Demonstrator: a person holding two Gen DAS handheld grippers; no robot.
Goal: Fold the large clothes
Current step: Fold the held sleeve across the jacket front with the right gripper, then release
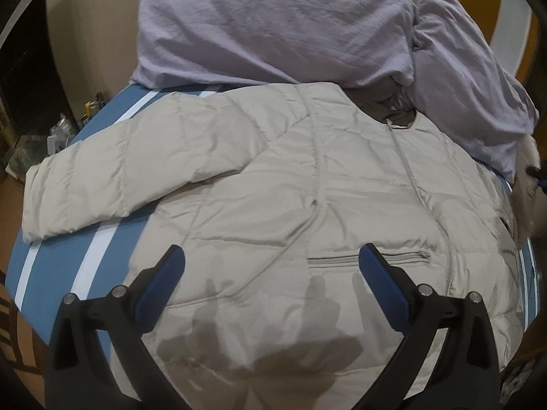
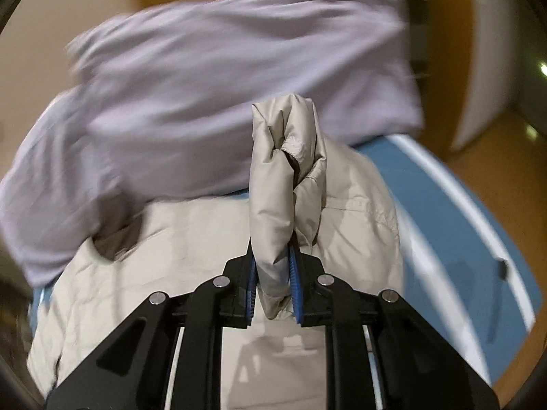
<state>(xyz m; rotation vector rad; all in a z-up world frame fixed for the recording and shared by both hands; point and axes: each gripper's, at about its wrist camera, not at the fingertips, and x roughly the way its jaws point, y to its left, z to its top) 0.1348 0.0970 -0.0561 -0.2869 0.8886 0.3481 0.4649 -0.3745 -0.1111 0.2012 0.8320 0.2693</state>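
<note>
The lavender bedding (image 2: pixel 222 78) is motion-blurred; the jacket's (image 1: pixel 273 177) hem is cut off below.

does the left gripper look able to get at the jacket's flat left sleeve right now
Probably yes: the left gripper is open, holds nothing, and hovers over the beige jacket. The flat sleeve lies uncovered on the striped bed.
</note>
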